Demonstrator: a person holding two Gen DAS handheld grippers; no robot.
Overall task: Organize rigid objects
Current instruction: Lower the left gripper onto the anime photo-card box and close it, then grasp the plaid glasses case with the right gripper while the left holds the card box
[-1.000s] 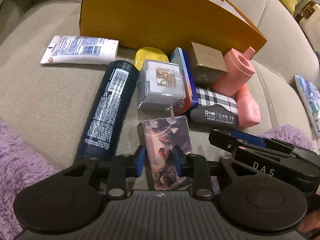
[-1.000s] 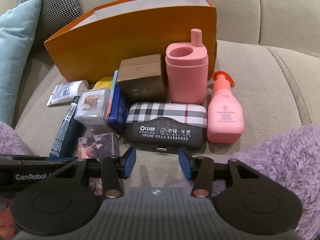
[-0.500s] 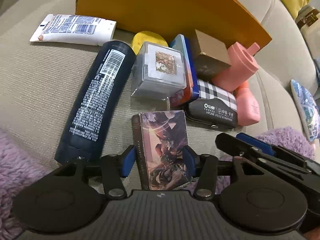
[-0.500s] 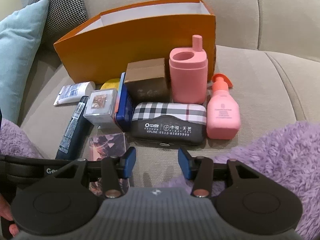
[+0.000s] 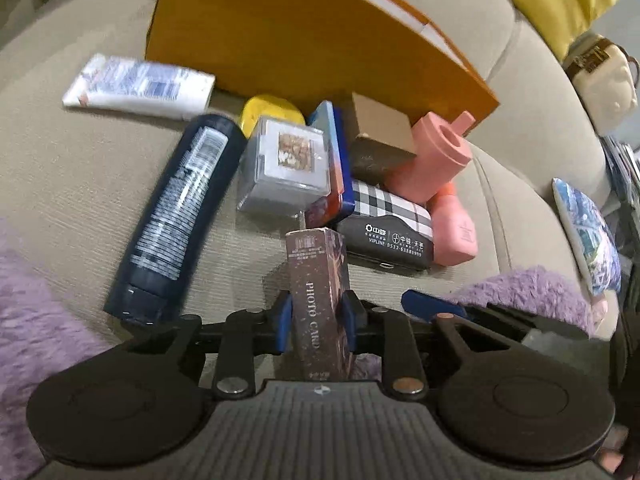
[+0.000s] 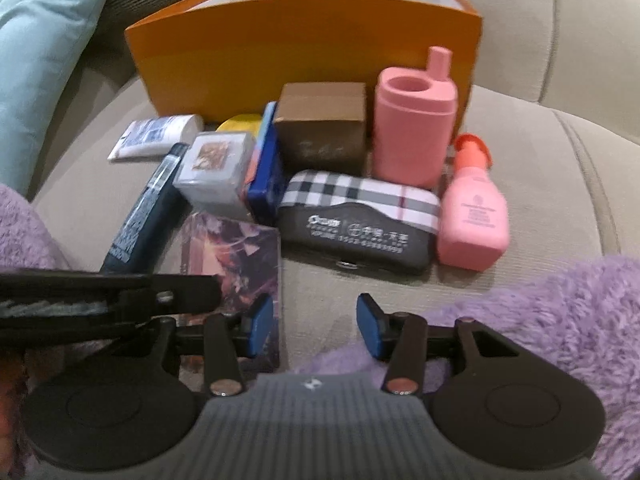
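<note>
Left claw clenched across narrow spine of dark printed cardboard photo-card box, orange paper bag at twelve o'clock. Right claw released, empty. Probably light, stiff, slightly glossy; firm mid-body grip advisable.

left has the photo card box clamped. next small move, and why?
Probably lift it and carry it toward the orange box. The left gripper is shut on the photo card box, gripped by its narrow sides; the orange box stands open-topped behind the clutter. The right gripper is open and holds nothing.
</note>
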